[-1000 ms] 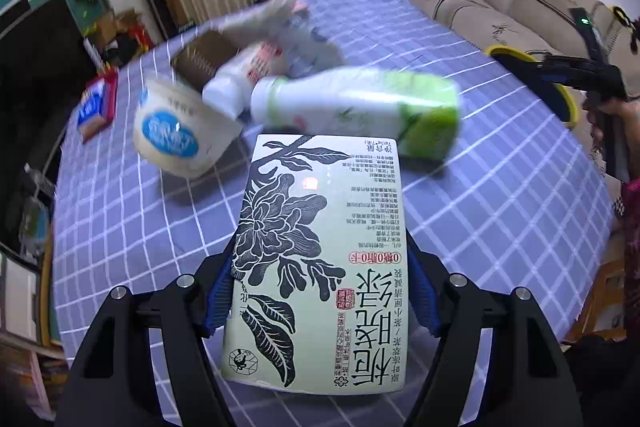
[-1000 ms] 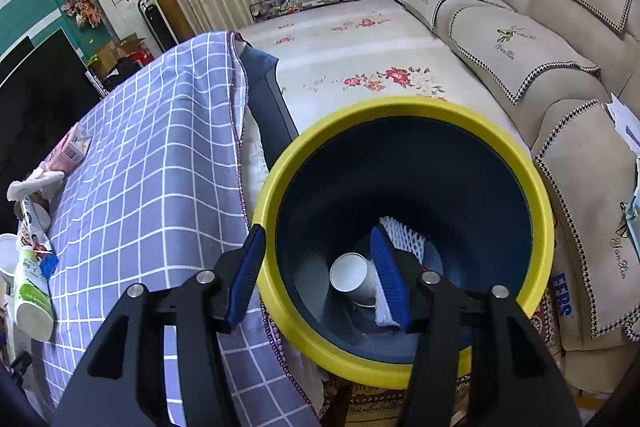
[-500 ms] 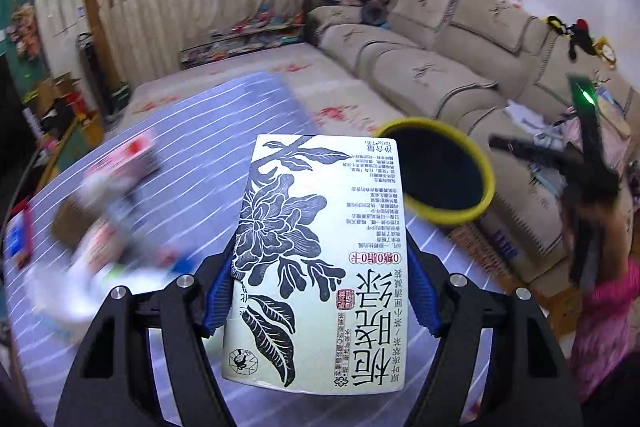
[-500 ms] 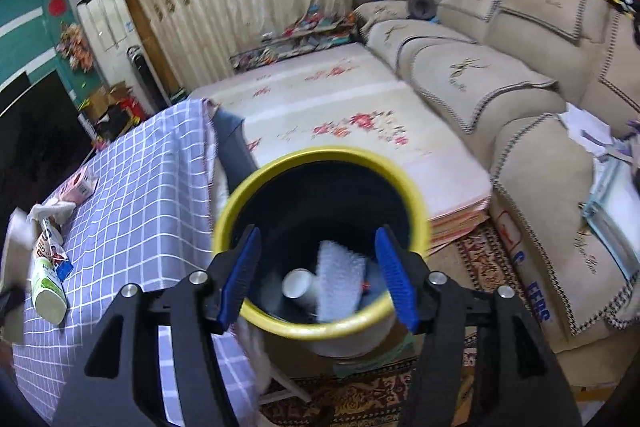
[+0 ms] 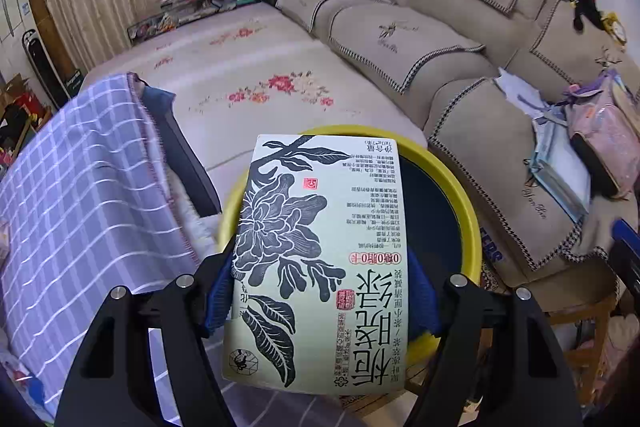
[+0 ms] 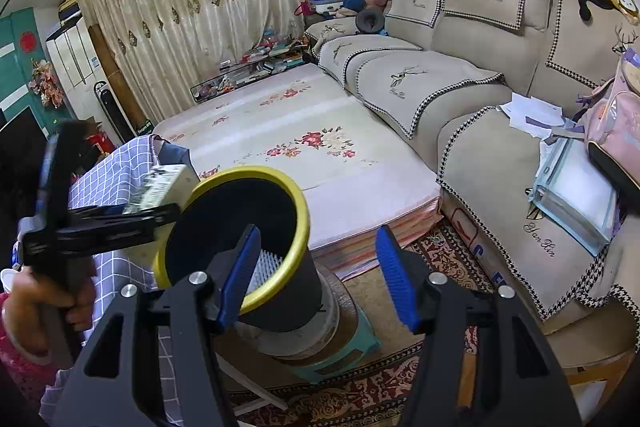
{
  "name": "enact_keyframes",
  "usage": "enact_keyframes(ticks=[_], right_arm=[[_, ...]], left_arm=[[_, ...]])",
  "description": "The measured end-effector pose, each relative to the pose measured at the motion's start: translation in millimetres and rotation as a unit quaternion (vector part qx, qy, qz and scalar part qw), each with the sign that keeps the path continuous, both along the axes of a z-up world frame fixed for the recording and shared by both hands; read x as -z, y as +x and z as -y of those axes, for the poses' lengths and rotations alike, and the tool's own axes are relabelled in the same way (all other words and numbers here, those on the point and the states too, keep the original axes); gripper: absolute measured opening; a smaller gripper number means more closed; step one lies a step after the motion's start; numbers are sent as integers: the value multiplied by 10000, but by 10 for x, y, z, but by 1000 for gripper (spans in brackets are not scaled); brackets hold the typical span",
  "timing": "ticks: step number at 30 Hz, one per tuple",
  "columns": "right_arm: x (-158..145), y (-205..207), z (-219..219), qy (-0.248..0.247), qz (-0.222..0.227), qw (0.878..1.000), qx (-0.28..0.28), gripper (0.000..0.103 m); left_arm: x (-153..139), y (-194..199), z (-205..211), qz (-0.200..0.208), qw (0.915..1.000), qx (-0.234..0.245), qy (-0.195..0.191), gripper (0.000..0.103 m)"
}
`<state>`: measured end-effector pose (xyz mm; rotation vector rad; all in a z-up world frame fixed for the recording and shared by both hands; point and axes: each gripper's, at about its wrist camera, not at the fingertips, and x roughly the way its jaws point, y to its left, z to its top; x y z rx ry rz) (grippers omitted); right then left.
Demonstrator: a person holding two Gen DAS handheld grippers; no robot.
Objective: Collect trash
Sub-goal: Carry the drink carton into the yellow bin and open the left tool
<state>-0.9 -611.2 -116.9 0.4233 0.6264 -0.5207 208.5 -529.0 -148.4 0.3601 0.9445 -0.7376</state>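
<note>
My left gripper (image 5: 320,291) is shut on a pale green tea carton (image 5: 320,259) printed with a black flower, and holds it just above the near rim of the yellow-rimmed black trash bin (image 5: 460,195). In the right wrist view the carton (image 6: 160,187) and the left gripper (image 6: 132,217) hang at the bin's (image 6: 256,211) left rim. My right gripper (image 6: 316,263) is open and empty, to the right of the bin and above the floor. The bin's inside is mostly hidden by the carton.
The table with the purple checked cloth (image 5: 80,195) lies left of the bin. The bin stands on a small teal stool (image 6: 340,355). A beige sofa (image 6: 460,87) runs along the right. A floral mat (image 6: 312,147) covers the floor behind the bin.
My left gripper has swung the carton from over the table's trash to the bin's rim. My right gripper has pulled back and up from the bin and opened wider.
</note>
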Motion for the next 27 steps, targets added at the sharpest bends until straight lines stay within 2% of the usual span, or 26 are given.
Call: enact_keyframes(ticks=[3,6,7,9,13,19,27], right_arm=[[27,-45,74,67,23,10000,20,57],[61,-47,103,110,16,9999,1,57],[63,-44,90,114,16,9999,-3,58],[69,-53,97,130,20,9999,3,58],[56,-66,96,134,50,9999,48,58],[103,13,-5,204,-3,9997,-124,58],[93,431,-537,301,-1,9956,-888,60]], left_arm=[[186,84,215,-203,9996,-109,132,72],[331,109,369,-200,9993,-213,251,73],[360,127,366,-208,9992,-227,240,81],[370,131,384,-97,9993,-267,252,86],[262,98,231,-61,9993,-361,87,86],[-225,-138,-523,152,9962,-699,-501,87],[-901,-745,-1877,1018,9846,-1116,-881,94]])
